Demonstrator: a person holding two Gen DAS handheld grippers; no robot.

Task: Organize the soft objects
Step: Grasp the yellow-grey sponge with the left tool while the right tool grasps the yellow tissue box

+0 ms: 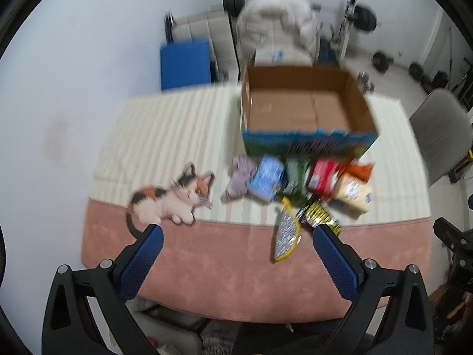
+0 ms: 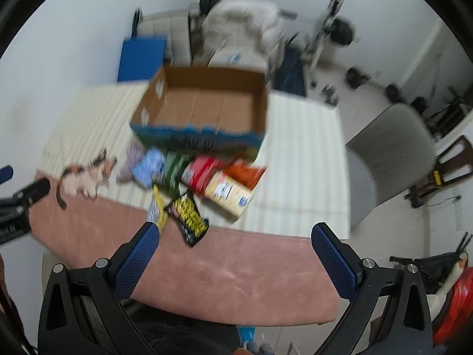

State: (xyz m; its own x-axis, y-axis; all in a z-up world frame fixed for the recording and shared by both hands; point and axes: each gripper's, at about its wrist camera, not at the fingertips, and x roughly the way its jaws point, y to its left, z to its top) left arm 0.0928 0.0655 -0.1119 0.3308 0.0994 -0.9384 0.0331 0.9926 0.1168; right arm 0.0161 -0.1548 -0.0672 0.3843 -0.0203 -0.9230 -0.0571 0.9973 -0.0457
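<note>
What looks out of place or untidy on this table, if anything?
The packets lie in a loose heap in front of the cardboard box, overlapping at odd angles. The box holds nothing visible. The cat plush lies apart, to their left.

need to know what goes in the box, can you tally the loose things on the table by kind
plush cat: 1
lavender soft cloth item: 1
snack packets and pouches, blurred: about 7, among them blue, green, red, orange, pale yellow, black-and-yellow, silver-and-yellow
total: about 9
The cardboard box looks empty.
</note>
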